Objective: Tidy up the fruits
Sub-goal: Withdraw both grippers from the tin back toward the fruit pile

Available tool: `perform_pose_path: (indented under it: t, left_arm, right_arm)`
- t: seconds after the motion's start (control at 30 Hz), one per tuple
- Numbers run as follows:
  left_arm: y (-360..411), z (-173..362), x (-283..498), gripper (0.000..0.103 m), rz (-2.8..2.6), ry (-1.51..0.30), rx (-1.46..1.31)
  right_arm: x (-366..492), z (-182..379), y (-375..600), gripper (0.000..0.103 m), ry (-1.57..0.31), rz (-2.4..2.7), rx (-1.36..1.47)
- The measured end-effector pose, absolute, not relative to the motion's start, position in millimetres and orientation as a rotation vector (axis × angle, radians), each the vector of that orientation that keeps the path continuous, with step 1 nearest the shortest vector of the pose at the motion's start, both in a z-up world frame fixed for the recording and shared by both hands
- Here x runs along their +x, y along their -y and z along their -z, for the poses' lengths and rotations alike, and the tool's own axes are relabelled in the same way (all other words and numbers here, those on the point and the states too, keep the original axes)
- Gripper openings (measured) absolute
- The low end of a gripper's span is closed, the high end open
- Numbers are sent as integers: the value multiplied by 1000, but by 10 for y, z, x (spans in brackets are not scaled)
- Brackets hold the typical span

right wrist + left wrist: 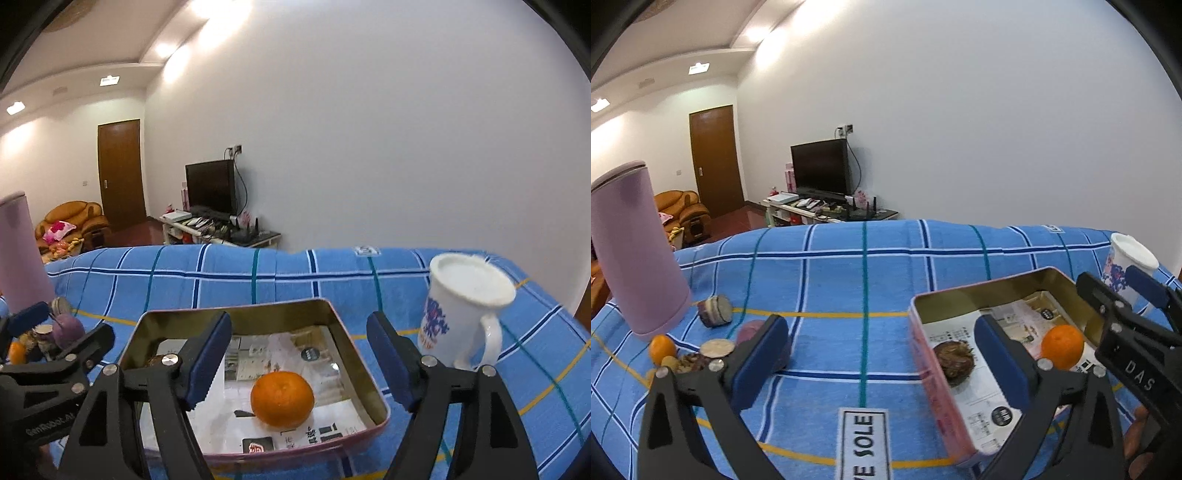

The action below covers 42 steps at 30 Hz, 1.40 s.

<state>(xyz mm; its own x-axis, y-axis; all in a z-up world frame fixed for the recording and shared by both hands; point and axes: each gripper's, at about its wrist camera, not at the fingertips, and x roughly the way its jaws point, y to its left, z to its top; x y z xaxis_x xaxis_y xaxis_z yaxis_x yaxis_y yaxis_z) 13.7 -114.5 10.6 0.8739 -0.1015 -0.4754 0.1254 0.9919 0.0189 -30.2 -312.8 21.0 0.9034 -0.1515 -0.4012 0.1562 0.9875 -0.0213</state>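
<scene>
Both tools gape empty: left tool (882, 365), right tool (299, 365). Orange (282, 399) below right tool, loose in tin (373, 380); careless nudge rolls it.

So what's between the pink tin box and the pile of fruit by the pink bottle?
Just bare blue checked cloth, in the left wrist view. The tin box sits right, the fruit pile left, beneath the pink bottle.

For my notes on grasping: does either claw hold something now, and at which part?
Nothing is held. Both the left claw and right claw stand open; the tangerine lies free in the tin box.
</scene>
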Motion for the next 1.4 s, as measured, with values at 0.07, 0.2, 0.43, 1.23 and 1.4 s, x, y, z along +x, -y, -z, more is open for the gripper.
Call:
perform_pose_path:
  t: [0.07,0.2,0.43,1.23,1.4]
  left_arm:
    - [1110,-100,130,103,106,-493,50]
    - [1037,-78,109,103,85,-492,60]
    - [863,-39,46,103,54,-495,73]
    - [-107,28,4,103,-57,-542,59]
    - [-431,61,22,103,-93,-573,45]
  right_arm:
    - [-300,-196,3103,77,-412,152,9]
    - [-279,-162,3096,77,-422,155,9]
    - [-344,-160,3120,77,-405,157,39]
    - [-305,-68,2500,77,-505,74,74]
    - [-274,-23,2185,77,-545,9,74]
